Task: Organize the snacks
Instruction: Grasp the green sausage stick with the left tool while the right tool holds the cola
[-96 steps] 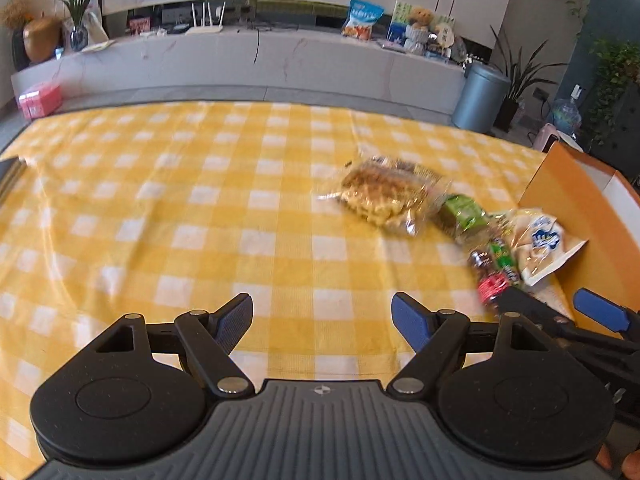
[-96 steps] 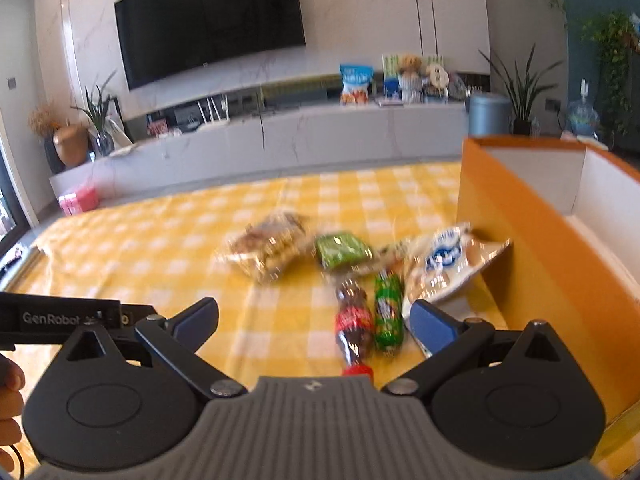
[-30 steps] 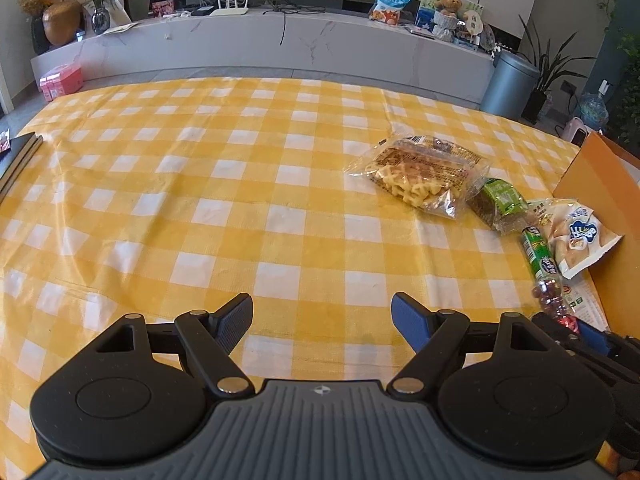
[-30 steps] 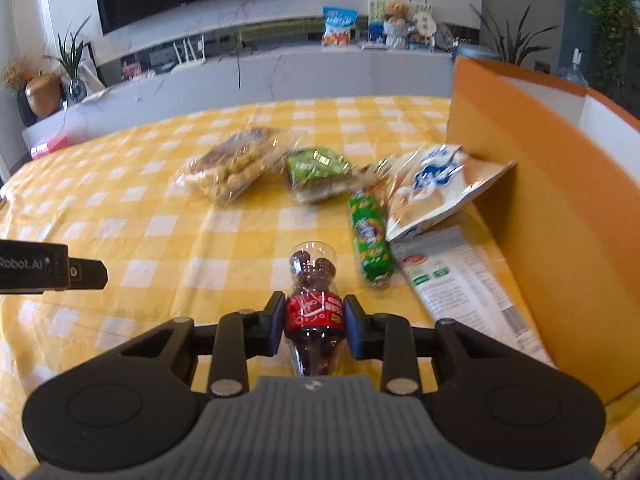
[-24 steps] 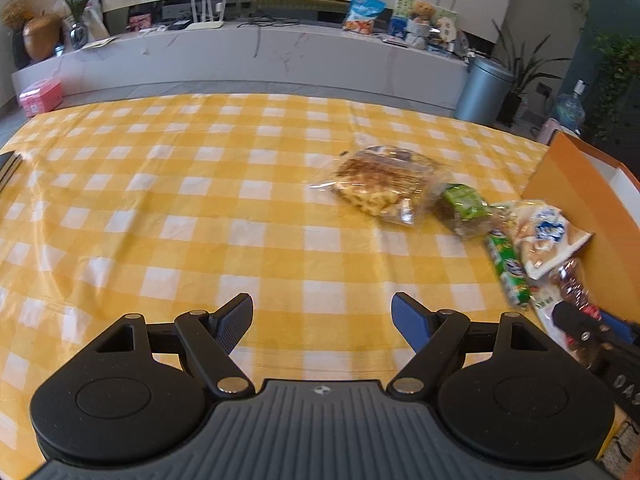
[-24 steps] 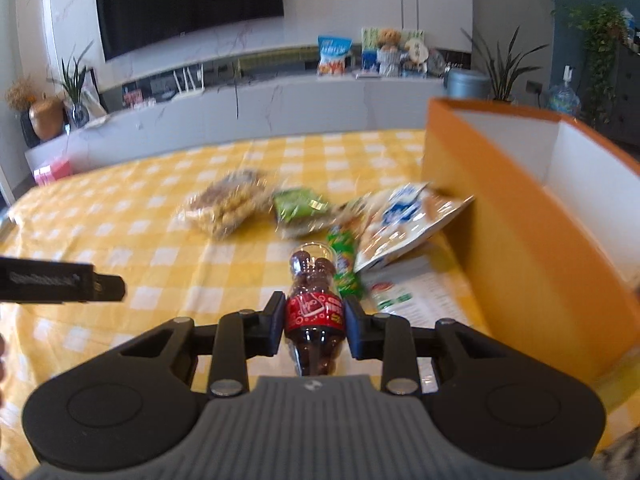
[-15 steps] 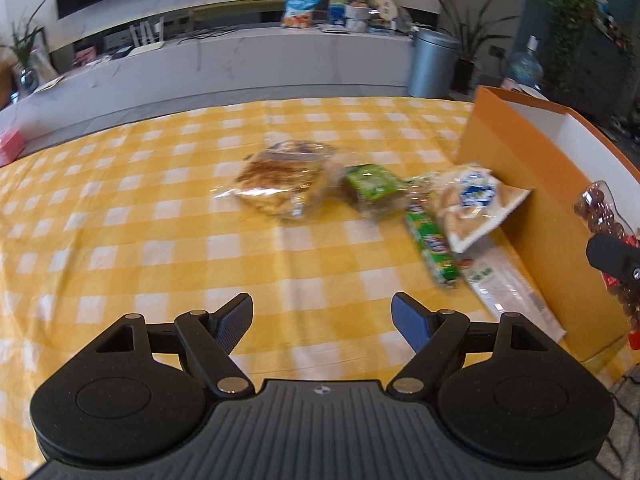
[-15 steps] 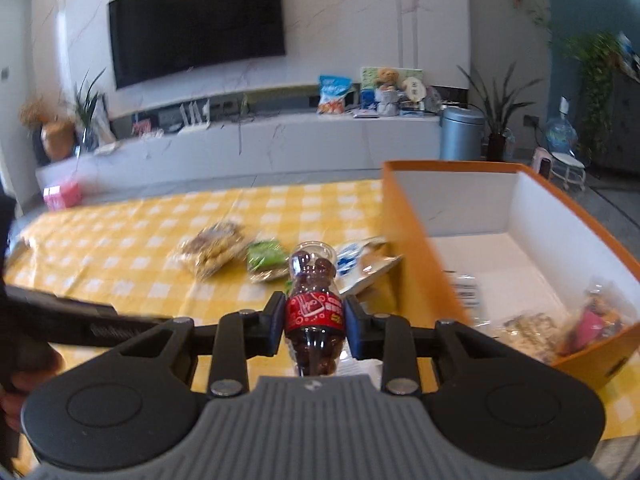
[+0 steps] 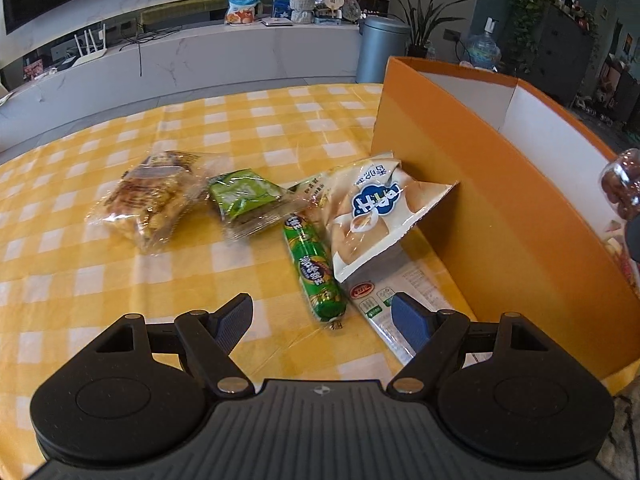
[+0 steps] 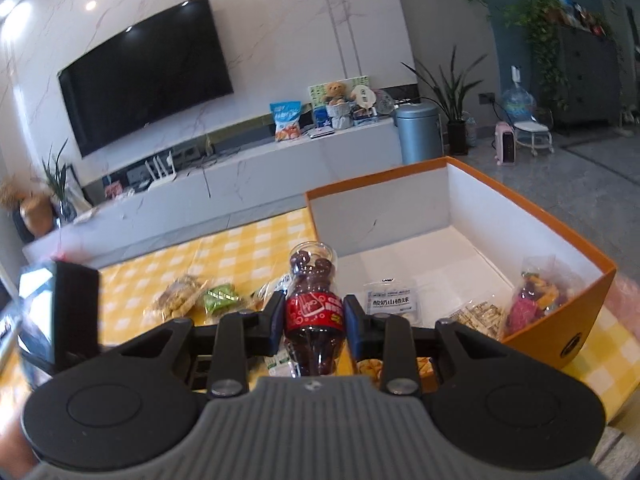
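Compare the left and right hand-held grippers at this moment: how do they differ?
The left hand-held gripper is open and empty; the right hand-held gripper is shut on a small bottle with a red label. The left hangs over the checked cloth near a green tube; the right holds its bottle at the edge of the orange box. Both have blue pads.

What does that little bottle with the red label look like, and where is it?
The little bottle is clear plastic, shaped like a tiny cola bottle, with a red label round its middle and dark round candies inside. The right claw squeezes it at the label, one blue pad on each side. Its flat bottom points away from the camera and its neck end points back toward the claw. It hangs in the air at the near edge of the orange box, touching nothing else.
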